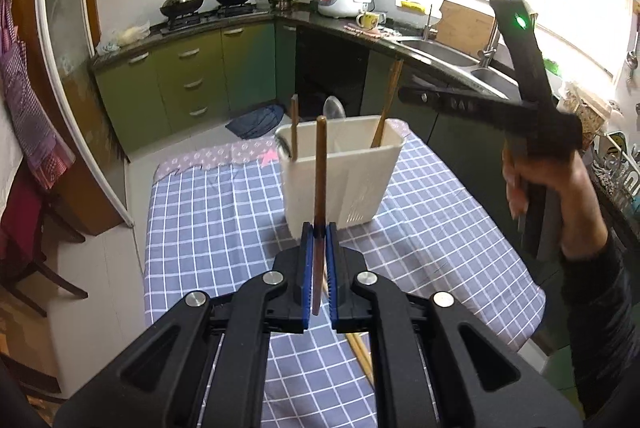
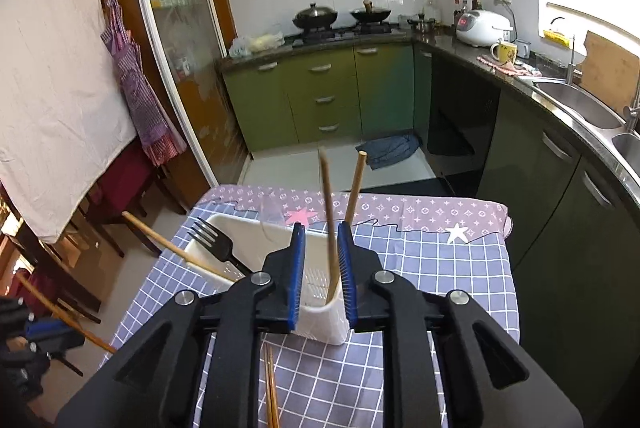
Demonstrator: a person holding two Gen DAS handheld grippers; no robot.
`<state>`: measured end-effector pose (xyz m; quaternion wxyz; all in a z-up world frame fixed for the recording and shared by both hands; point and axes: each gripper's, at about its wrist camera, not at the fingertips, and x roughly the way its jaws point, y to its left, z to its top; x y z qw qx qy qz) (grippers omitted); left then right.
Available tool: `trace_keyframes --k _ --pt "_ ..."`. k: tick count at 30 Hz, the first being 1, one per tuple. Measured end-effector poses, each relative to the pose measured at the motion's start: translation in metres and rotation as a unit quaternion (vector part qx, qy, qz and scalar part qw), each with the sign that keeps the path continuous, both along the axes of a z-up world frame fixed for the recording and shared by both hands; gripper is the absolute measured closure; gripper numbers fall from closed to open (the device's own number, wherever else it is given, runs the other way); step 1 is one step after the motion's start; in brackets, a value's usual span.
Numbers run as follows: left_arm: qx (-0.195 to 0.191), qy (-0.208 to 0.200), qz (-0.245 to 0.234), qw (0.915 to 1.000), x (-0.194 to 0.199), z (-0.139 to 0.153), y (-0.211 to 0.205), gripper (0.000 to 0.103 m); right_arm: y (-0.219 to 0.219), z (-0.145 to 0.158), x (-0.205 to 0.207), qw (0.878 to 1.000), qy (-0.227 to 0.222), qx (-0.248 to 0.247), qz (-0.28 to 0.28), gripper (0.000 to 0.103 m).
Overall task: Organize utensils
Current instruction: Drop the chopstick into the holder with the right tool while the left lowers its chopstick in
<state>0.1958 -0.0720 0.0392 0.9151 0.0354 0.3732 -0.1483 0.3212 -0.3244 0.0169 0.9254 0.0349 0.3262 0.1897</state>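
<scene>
Blue-padded, your left gripper [image 1: 319, 228] is clamping a dark chopstick [image 1: 320, 164] upright before the white holder [image 1: 340, 172]. Your right gripper [image 2: 322, 228] is hovering above it, tongs standing apart.

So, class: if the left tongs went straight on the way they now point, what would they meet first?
Probably the white utensil holder straight ahead on the checked tablecloth. The left tongs are shut on a brown chopstick, which stands upright in front of it. Depth is unclear.

Ahead of claw: checked tablecloth [image 2: 440, 268] under it, blue rag [image 2: 390, 150] on floor beyond, green cabinets [image 2: 320, 96], two woks [image 2: 316, 15] on stove. Ahead-right: rice cooker [image 2: 482, 27], yellow mug [image 2: 505, 52], sink [image 2: 576, 104]. Left: purple apron [image 2: 138, 88].
</scene>
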Motion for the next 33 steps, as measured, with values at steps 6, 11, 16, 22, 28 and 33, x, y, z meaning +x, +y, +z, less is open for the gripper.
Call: trace_keyframes --k 6,11,16,22,28,33 --pt "-0.029 -0.02 -0.011 0.9993 0.01 0.035 -0.006 0.097 -0.019 -0.017 -0.046 1.0 -0.007 0.007 0.007 0.085" --pt "-0.041 -0.071 -0.004 0.9966 0.021 0.076 -0.015 0.097 -0.03 -0.053 -0.072 1.0 0.02 0.003 0.012 0.085" --pt "-0.056 -0.114 0.009 0.9919 0.043 0.105 -0.029 0.097 -0.041 -0.076 -0.084 0.999 0.037 0.006 0.006 0.085" --pt "-0.044 -0.12 0.038 0.9911 0.079 0.099 -0.041 0.097 -0.051 -0.09 -0.093 0.999 0.047 0.012 0.005 0.085" --pt "-0.021 -0.057 0.056 0.9966 0.115 0.053 -0.045 0.097 -0.047 -0.092 -0.099 0.999 0.052 0.001 0.013 0.085" --pt "-0.006 -0.006 0.051 0.9987 0.125 0.022 -0.045 0.096 -0.039 -0.094 -0.096 0.998 0.06 -0.012 0.024 0.085"
